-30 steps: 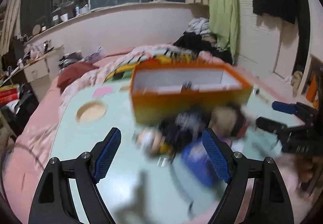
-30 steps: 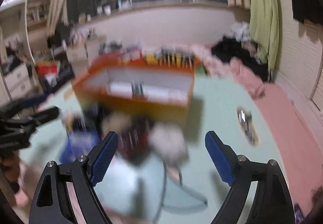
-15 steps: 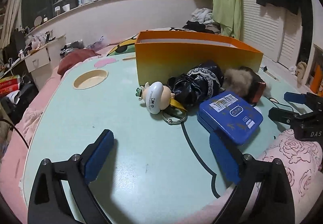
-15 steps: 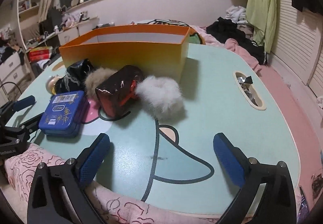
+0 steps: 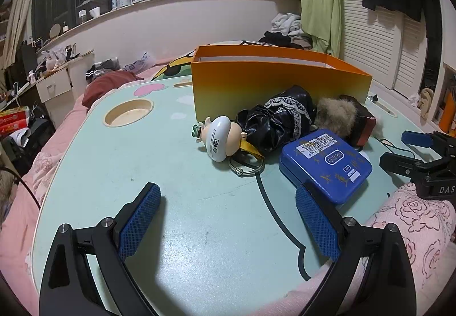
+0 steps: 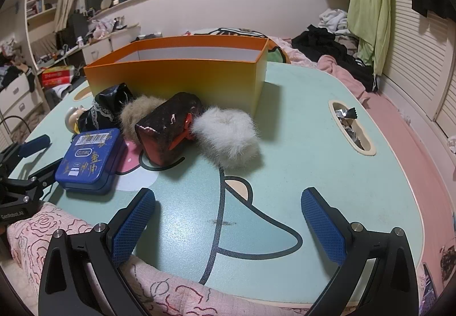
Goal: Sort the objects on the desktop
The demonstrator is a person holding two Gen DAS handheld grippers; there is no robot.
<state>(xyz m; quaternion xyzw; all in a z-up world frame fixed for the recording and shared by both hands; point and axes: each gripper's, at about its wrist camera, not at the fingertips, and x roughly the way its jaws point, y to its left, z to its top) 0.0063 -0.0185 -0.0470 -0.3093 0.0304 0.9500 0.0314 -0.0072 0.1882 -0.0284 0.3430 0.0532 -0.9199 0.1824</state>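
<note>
So the big open orange cardboard box (image 6: 182,79) sits at the back of the mint-green cartoon table (image 6: 299,150), light and flimsy, looks like the bin. In front of it, touching each other: a flat blue tin (image 5: 325,165), rigid and probably slick, so I'd pinch its short edges; a dark red boxy pouch (image 6: 168,128); a white fur pompom (image 6: 228,139), squashy, grab anywhere; and a glossy white pig figurine (image 5: 221,138), likely fragile. Left gripper (image 5: 228,219) and right gripper (image 6: 228,222) both hang spread wide, holding nothing.
</note>
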